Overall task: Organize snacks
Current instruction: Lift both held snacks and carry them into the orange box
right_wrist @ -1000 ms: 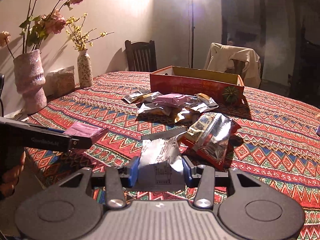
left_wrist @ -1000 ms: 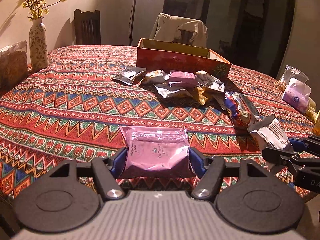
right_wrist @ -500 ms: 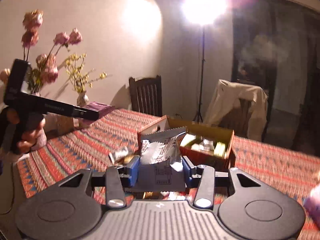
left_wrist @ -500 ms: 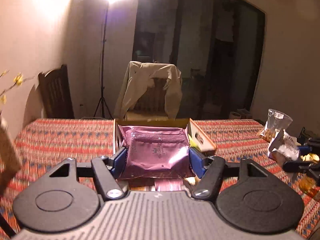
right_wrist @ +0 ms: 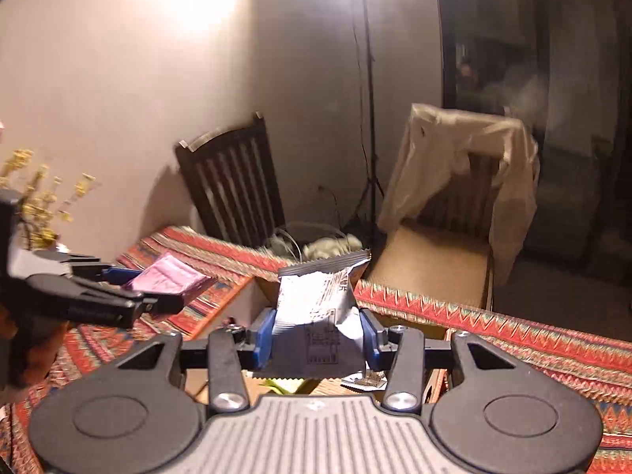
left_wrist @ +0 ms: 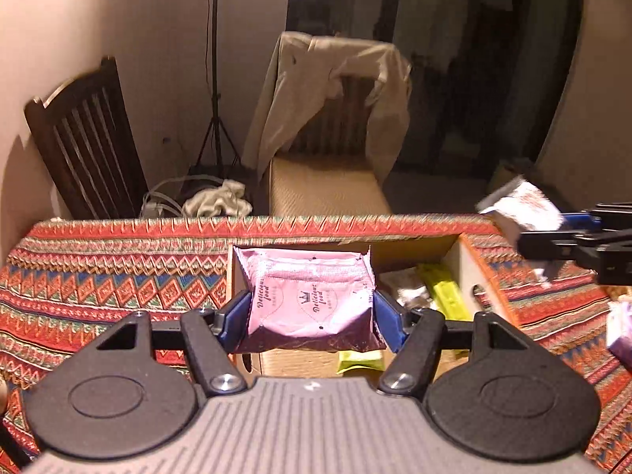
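Observation:
My left gripper [left_wrist: 310, 314] is shut on a pink snack packet [left_wrist: 310, 296] and holds it above the open cardboard box [left_wrist: 470, 276]. The box holds yellow-green packets [left_wrist: 444, 290] and other wrappers. My right gripper [right_wrist: 318, 333] is shut on a silver snack packet [right_wrist: 316, 300], also over the box [right_wrist: 233, 312]. In the left wrist view the right gripper [left_wrist: 553, 237] shows at the right with the silver packet [left_wrist: 521, 205]. In the right wrist view the left gripper [right_wrist: 158, 288] shows at the left with the pink packet [right_wrist: 168, 278].
The table has a red patterned cloth [left_wrist: 98, 268]. Behind the far edge stand a dark wooden chair [left_wrist: 87, 142], a chair draped with a beige jacket [left_wrist: 331, 91] and a light stand [left_wrist: 215, 79]. Yellow flowers [right_wrist: 39, 197] are at the left.
Both grippers have moved forward across the table with their packets, from above the snack pile to over the open box. Both now look down into it.

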